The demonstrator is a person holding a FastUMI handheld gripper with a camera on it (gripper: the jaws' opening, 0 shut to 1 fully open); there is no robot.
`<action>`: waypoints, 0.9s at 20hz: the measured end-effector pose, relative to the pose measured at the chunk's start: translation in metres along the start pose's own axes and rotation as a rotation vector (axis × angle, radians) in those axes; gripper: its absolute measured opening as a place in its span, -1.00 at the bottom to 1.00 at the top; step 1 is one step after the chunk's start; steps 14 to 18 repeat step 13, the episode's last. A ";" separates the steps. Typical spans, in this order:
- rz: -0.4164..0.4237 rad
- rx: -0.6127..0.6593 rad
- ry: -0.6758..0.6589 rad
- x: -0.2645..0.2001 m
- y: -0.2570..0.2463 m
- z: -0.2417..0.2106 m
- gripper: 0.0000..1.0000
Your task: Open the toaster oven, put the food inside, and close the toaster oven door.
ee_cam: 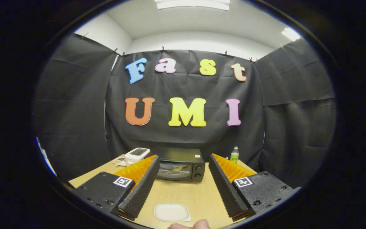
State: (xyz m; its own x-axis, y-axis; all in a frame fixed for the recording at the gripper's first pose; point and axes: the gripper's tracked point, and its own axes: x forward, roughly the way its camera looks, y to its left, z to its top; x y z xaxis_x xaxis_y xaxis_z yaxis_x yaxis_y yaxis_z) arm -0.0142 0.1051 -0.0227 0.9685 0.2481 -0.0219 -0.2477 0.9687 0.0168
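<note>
Gripper view.

Gripper point(183, 187): fingers spread wide, nothing between them but bare table; held above the near end of the table, aimed at the far wall.

Table point(183, 194): pale wood, running from the fingers to the black cloth.

Toaster oven point(180, 165): black, boxy, at the far end of the table, beyond the fingers and framed by the gap between them. Door shut, glass front facing the camera, two knobs down its right side. Through the glass a rack and a pale rounded shape, too dim to name as food.

Plate point(172, 212): white, shallow, rounded corners, on the table between the fingertips and slightly nearer than them. Nothing seen on it.

Fingertip point(199, 224) of a person: at the near table edge, just beside the plate.

White appliance point(136, 154): left of the oven. Bottle point(234, 154), green label: right of the oven, near the cloth.

Progress: door closed, plate bare. Fits either food already inside with the door closed again, or food not in sight and the door yet to be opened. Not settled by the dim shape behind the glass.
</note>
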 end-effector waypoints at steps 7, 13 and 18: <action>-0.014 0.014 -0.002 0.006 -0.003 0.001 1.00; -0.025 0.011 -0.002 0.017 -0.002 0.002 1.00; -0.025 0.011 -0.002 0.017 -0.002 0.002 1.00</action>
